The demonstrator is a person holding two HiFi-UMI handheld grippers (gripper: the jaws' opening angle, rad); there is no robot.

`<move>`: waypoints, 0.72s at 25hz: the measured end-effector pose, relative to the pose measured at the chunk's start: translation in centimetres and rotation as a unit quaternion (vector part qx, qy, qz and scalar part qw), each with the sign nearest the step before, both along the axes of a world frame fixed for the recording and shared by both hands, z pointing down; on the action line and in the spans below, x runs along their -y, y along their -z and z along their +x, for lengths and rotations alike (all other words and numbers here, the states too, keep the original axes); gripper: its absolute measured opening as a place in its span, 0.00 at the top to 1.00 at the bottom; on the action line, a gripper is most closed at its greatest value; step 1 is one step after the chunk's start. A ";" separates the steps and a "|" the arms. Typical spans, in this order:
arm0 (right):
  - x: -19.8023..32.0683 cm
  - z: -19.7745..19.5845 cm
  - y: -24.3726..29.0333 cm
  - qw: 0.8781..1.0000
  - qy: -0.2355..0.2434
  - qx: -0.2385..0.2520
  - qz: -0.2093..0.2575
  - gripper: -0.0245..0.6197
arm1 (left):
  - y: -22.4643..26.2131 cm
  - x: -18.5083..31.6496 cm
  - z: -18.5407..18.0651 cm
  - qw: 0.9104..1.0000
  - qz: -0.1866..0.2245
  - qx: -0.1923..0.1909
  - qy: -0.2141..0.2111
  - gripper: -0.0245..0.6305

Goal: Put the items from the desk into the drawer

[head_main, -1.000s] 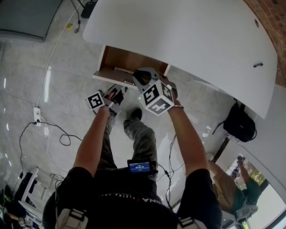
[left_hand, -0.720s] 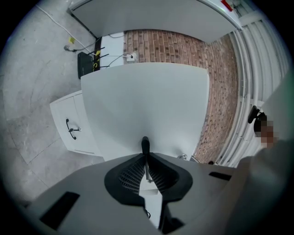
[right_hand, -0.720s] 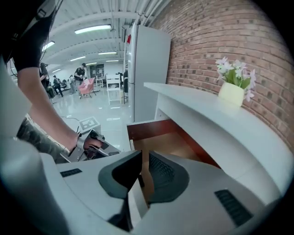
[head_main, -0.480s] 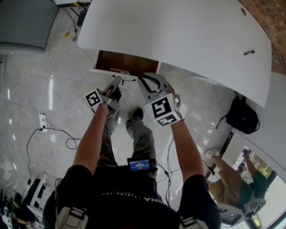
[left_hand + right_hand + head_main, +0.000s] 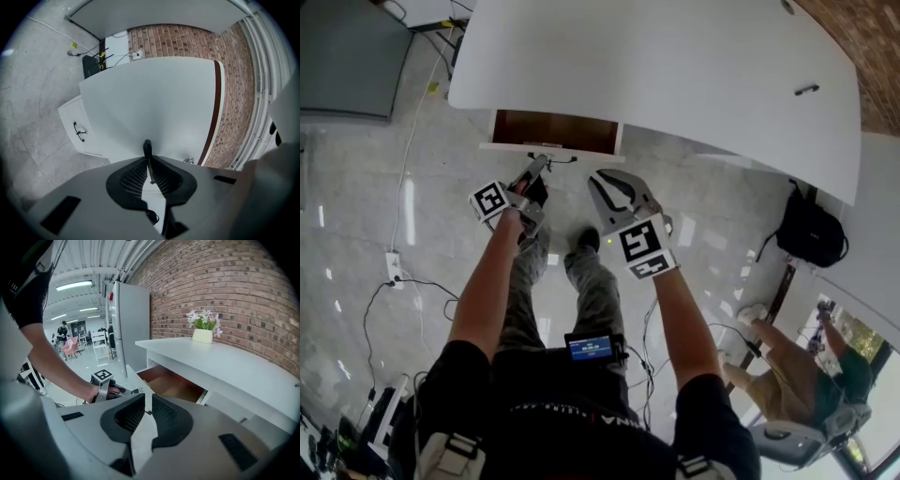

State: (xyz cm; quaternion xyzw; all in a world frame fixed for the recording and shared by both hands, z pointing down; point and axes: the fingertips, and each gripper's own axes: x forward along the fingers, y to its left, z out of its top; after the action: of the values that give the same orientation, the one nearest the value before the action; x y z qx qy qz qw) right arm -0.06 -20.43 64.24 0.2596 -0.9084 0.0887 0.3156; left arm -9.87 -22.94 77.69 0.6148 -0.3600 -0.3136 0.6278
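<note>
One broad white table point(image 5: 675, 56) is filling the top of the head view, with the pale glossy floor point(image 5: 403, 187) spreading below it. Under the table's near edge, toward its left corner, the drawer point(image 5: 555, 131) is standing pulled out and showing its brown inside. I cannot make out what is lying in it. A black backpack point(image 5: 811, 234) is resting on the floor beside the table's near right corner, and another person point(image 5: 792, 375) is showing past it.

I am holding both grippers in the air just in front of the drawer, side by side and apart. The right gripper point(image 5: 145, 398) is pointing downward toward the drawer's front. Its jaws have just been closing and are standing at a narrow gap with nothing between them. The left gripper point(image 5: 147, 159) is lying on its side and pointing level at the table. Its jaws are drawn almost together on a short dark stub point(image 5: 147, 146) that is poking out past their tips; what it belongs to I cannot tell.

White flowers in a pot point(image 5: 203, 333) are standing at the table's far edge against the brick wall. A small dark item point(image 5: 806, 90) is lying near the table's right edge.
</note>
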 end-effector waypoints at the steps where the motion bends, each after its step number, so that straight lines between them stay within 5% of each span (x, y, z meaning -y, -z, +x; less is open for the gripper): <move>1: -0.1 0.2 0.1 1.000 -0.004 0.002 -0.001 0.88 | 0.0 0.2 0.0 1.000 -0.001 0.000 0.003 0.91; 18: 0.5 1.3 -0.4 0.998 -0.051 0.040 -0.020 0.88 | -0.3 3.8 -0.8 1.000 -0.003 0.018 0.021 0.91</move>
State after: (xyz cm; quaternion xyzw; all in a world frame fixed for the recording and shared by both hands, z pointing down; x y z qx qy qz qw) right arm 1.23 -20.97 64.60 0.2958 -0.9037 0.1334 0.2792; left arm -10.69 -26.77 78.01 0.6109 -0.3852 -0.3141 0.6162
